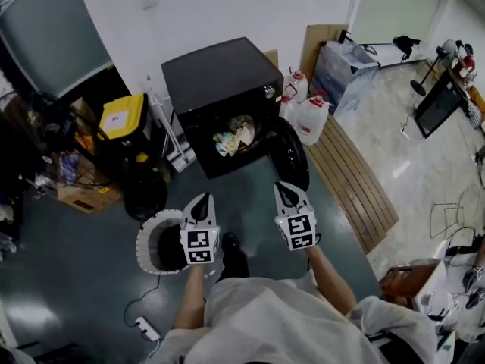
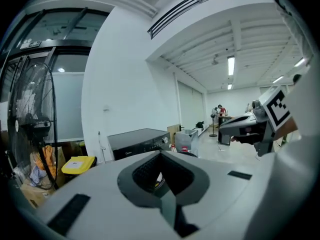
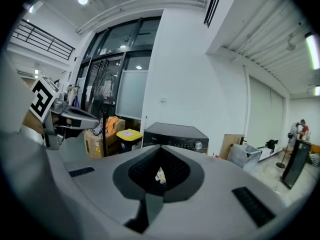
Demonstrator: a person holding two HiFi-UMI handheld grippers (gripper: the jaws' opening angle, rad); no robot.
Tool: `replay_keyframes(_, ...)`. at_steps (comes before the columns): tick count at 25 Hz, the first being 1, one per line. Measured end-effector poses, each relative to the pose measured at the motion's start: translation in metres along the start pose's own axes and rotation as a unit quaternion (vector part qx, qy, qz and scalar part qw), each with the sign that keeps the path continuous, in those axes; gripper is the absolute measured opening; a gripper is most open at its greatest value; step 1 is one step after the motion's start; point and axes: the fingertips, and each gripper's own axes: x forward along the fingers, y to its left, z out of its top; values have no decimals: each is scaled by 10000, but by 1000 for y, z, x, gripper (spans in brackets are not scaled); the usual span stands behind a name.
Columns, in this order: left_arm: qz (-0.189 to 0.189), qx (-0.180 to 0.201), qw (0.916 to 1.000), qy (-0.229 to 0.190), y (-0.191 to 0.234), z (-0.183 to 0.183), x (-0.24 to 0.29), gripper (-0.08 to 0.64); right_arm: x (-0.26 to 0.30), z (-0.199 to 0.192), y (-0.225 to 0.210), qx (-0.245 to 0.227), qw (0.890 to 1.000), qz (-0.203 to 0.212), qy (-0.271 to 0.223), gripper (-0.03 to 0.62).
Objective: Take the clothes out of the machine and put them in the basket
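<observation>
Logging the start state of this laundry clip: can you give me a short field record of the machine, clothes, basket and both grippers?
Machine: black washing machine against the wall, door swung open
Load: light-coloured clothes inside the drum
Left gripper: jaws together, empty, short of the machine
Right gripper: jaws together, empty, short of the machine
Basket: white-rimmed basket beside the left gripper in the head view; no clothes seen in it
Task stage: nothing taken out yet

Bare floor [image 1: 246, 196] leads to the machine [image 1: 220, 78]; its swung-out door [image 1: 288, 152] crowds the right side.
</observation>
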Motion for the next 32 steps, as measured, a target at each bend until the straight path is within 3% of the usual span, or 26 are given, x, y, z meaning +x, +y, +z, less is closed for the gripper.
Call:
replay_keyframes(16, -497, 105, 9987, -85, 155, 43, 178, 17, 217, 63, -9, -7, 9996, -279, 59, 23)
replay_keyframes(32, -565, 96, 9980, 264, 180, 21, 251, 17, 296, 28, -29, 67, 9985, -67, 532, 23)
